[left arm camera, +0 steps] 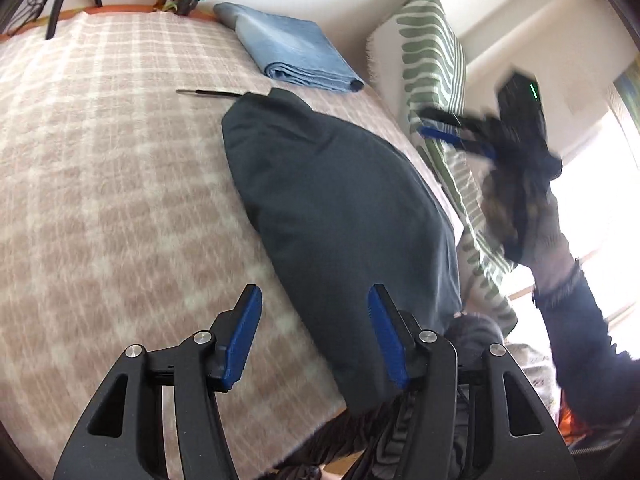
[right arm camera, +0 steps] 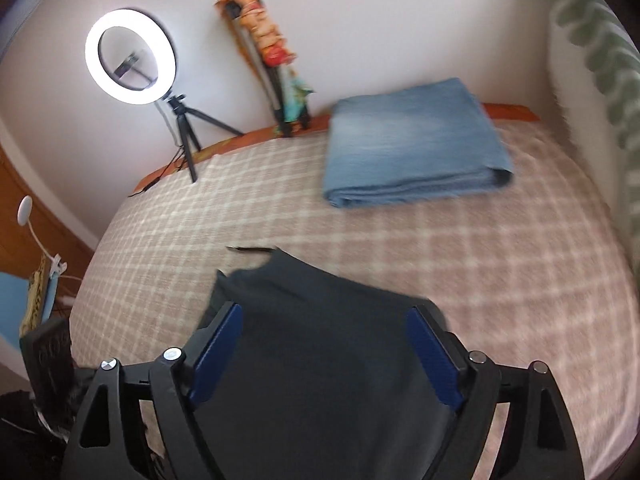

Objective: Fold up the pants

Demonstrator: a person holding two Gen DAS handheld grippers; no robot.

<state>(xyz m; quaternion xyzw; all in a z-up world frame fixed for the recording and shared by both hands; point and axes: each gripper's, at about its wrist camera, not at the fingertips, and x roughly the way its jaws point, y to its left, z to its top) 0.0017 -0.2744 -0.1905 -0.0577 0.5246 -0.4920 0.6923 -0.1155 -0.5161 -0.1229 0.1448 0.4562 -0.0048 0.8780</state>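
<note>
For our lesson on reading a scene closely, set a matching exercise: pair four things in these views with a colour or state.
Things:
1. dark pants
2. folded jeans
3. ring light
4. blanket

Descriptions:
A. lit, on a tripod
B. pink and white check
C. light blue, by the wall
D. charcoal, lying near both grippers

Pairs: 1-D, 2-C, 3-A, 4-B

Bright daylight floods in from a blown-out window [left arm camera: 616, 184] right of the left gripper [left arm camera: 316, 336]. A lit ring light [right arm camera: 130, 56] glows far left of the right gripper [right arm camera: 326, 354]. Motion blur smears both fisheye views, edges curved.
</note>
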